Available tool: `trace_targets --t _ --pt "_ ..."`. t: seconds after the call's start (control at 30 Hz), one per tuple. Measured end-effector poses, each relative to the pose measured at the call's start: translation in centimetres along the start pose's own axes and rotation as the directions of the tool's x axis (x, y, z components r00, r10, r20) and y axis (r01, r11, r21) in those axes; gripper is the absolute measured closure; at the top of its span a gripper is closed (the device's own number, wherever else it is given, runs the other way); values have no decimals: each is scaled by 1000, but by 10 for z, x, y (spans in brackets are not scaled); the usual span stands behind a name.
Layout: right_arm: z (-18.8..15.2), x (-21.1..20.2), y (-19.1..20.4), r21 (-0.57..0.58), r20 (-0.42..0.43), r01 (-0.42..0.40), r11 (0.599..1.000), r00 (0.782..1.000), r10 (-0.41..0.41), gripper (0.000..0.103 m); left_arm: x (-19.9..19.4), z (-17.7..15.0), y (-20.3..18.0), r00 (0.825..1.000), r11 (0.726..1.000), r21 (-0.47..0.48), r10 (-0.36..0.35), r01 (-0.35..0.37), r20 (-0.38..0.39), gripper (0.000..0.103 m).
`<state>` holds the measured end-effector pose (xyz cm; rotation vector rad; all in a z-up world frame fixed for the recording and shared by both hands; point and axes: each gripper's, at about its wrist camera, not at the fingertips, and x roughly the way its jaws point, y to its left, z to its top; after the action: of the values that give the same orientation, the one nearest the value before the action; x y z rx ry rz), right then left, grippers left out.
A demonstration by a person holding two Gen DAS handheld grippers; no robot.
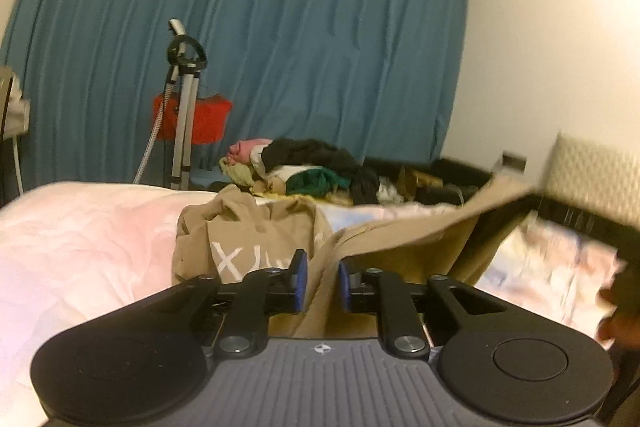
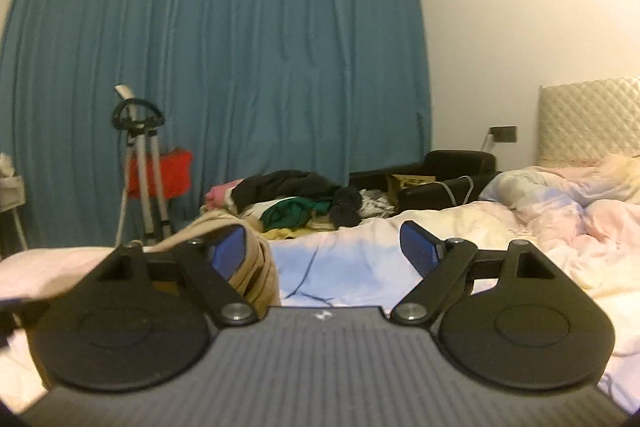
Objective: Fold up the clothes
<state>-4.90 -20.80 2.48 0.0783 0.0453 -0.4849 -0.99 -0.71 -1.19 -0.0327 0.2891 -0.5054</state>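
A bedroom with a full-width teal curtain (image 2: pixel 224 67) backs a bed under a pale pink-and-blue quilt (image 1: pixel 80 247), and that is my work surface. The tan cotton garment with white lettering (image 1: pixel 248 239) lies bunched near the bed's near edge, one panel of it lifted and stretched away to the right. My left gripper (image 1: pixel 322 277) has that cloth running between its blue pads, which stand narrowly parted, with a gap visible on each side, so I judge the cloth is loose there, not pinched. My right gripper (image 2: pixel 320 249) stands wide apart and grips nothing; tan cloth drapes by its left finger only. At the far edge sits a mixed heap of dark, green and pink clothes (image 2: pixel 296 203); a silver garment steamer stand (image 1: pixel 184 107) stands beyond the bed. To fold well, I think I should retake two corners, pull the panel taut and lay it flat before creasing.
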Motion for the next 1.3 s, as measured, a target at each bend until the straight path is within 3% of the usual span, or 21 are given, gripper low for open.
trace_targets --t 0.13,0.2,0.27,0.33,0.4,0.47,0.57,0.73,0.9,0.97,1.03,1.2,1.23,1.3 --pt "-3 5 -2 12 -28 0 1000 1000 0 19 16 -18 -24 992 974 205 107 -93 -61 59" --pt "1 7 -2 6 -27 6 1000 1000 -5 19 25 -31 -35 980 944 303 171 -134 -100 59" --pt "3 3 -1 -7 -19 17 1000 1000 -17 19 37 -44 -40 953 900 388 269 -197 -139 54" --pt "4 2 -5 -26 -21 50 998 999 -51 19 48 -56 -41 909 847 462 379 -264 -175 50" --pt "1 8 -6 -38 -44 65 997 997 -66 19 47 -62 -33 893 837 464 410 -290 -182 48" --pt "-5 18 -7 -49 -92 71 996 993 -76 19 42 -51 -20 893 877 356 407 -323 -191 48" --pt "-18 34 0 -88 -181 46 995 982 -62 19 28 -30 2 916 925 153 370 -348 -154 44" --pt "-36 53 15 -107 -327 -80 991 944 41 19 12 -15 18 928 930 13 368 -368 -54 42" --pt "-53 58 26 -96 -471 -190 977 873 123 19 1 -14 28 939 933 -102 341 -344 -51 42" --pt "-62 62 25 -76 -535 -210 975 833 137 19 -3 -13 31 938 929 -129 343 -346 -47 42" --pt "-68 64 20 -65 -558 -179 982 822 112 19 -4 -10 35 937 925 -153 346 -348 -43 42" --pt "-66 66 -9 42 -516 14 999 856 10 19 -11 -7 51 943 912 -247 332 -328 -27 40" --pt "-65 64 -15 74 -496 47 996 868 -4 19 -12 -6 53 945 909 -266 326 -322 -27 37" --pt "-56 54 -26 138 -409 80 987 913 -16 19 -17 -7 55 950 905 -294 310 -307 -36 34"
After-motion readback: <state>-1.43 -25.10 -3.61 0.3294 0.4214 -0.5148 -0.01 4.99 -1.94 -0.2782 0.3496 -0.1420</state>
